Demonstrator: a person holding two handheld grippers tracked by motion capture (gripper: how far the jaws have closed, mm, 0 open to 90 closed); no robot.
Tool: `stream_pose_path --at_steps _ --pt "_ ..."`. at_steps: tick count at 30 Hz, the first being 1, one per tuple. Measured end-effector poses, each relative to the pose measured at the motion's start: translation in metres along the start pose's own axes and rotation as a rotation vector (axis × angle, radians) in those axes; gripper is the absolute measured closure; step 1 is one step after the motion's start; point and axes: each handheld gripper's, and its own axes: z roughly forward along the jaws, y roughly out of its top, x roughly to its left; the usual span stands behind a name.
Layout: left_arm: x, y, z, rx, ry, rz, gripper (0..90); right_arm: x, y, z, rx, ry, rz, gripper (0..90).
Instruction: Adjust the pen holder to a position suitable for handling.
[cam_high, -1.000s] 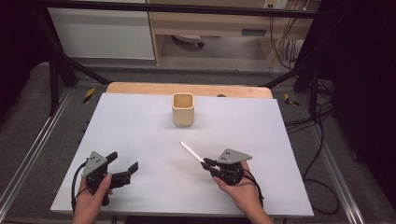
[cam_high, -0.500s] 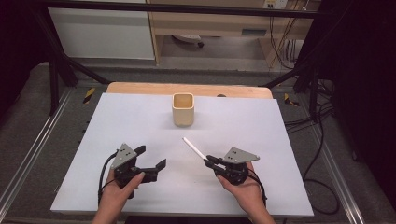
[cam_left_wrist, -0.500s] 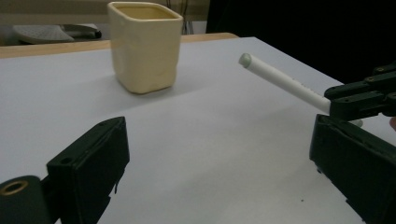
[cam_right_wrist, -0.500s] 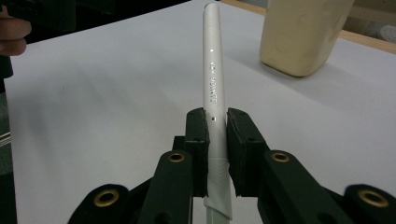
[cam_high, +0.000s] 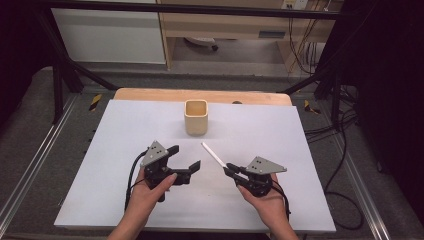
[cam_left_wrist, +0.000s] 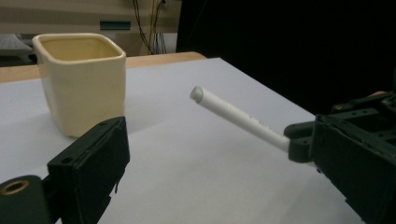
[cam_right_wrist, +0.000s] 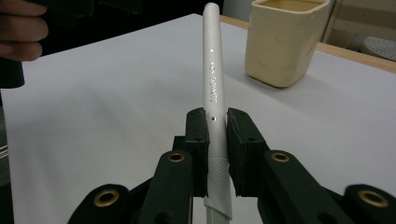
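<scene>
One slim white plastic pen (cam_high: 213, 155), capped, is clamped at its lower end between the pads of the right gripper (cam_high: 231, 169), its free tip angled up and forward above the sheet toward the cup; in the right gripper view the pen (cam_right_wrist: 214, 88) rises straight out of the closed jaws. One left gripper (cam_high: 186, 161), jaws standing wide and empty, now sits just beside the pen, having crossed from the table's near-left corner toward the middle since the earlier frames; in its own view the pen (cam_left_wrist: 238, 116) lies between its spread jaws, untouched. The right hand has kept its place throughout. Judgement: a two-handed step, likely uncapping or a handover, is about to start. One cream square ceramic cup (cam_high: 196, 116), empty and upright, stands beyond. One white table cover (cam_high: 100, 150) lies over a wooden tabletop (cam_high: 150, 94).
</scene>
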Motion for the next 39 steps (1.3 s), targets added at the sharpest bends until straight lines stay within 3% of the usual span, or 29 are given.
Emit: stream_pose_path --at_steps 12,20,29,39 --pt "-0.006 0.007 0.017 -0.024 -0.081 -0.110 5.5 0.000 0.000 0.000 -0.022 -0.002 0.013 79.1" --pt "-0.008 0.011 0.029 -0.004 -0.101 -0.118 6.3 0.002 0.000 0.001 -0.027 0.000 0.012 79.1" --pt "-0.009 0.011 0.035 -0.026 -0.072 -0.138 8.9 0.002 -0.002 0.003 -0.031 0.006 0.030 79.1" --pt "-0.009 0.008 0.042 -0.011 -0.068 -0.151 10.6 0.002 -0.001 0.001 -0.044 0.011 0.041 79.2"
